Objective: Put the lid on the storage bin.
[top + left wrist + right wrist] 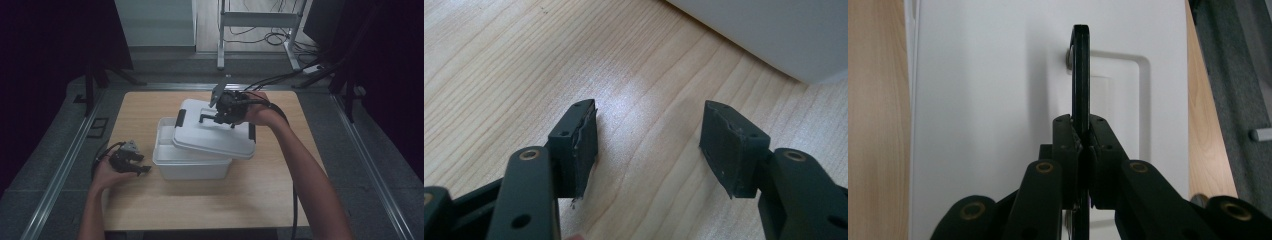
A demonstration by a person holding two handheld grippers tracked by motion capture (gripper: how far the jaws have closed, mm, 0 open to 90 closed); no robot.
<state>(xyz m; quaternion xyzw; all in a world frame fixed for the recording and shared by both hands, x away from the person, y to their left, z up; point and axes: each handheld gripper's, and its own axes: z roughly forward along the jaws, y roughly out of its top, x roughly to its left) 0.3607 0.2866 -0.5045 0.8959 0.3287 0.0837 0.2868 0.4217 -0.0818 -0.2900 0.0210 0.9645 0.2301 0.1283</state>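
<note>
At the left of the high view, the left tongs (pixel 145 170) lie low on the wooden bench (pixel 150 205), held in the person's left hand (pixel 107 175) and pointing toward the box. A black cable loops away from them on the near-left part of the bench. In the left gripper view, these tongs (pixel 649 145) are spread, with bare wood grain between the two black pads (pixel 581 145) and nothing gripped. The rounded white corner of the box (pixel 774 35) shows just beyond them at the upper right, close but not touching.

In the middle of the bench stands the white plastic box (pixel 190 167). Its white lid (pixel 215 135) sits crooked on top, shifted toward the right and far side so that the left rim of the box is uncovered. A black clip shows on the lid's left edge and another on its right.

On the right, the right tongs (pixel 212 117) are above the lid, held in the person's right hand (pixel 257 115), whose forearm comes in from the bottom right. In the right gripper view, these tongs (pixel 1083 142) are pressed together on the lid's thin black handle (pixel 1080 75), which stands upright, edge-on, over a shallow recess in the white lid (pixel 988 100).
</note>
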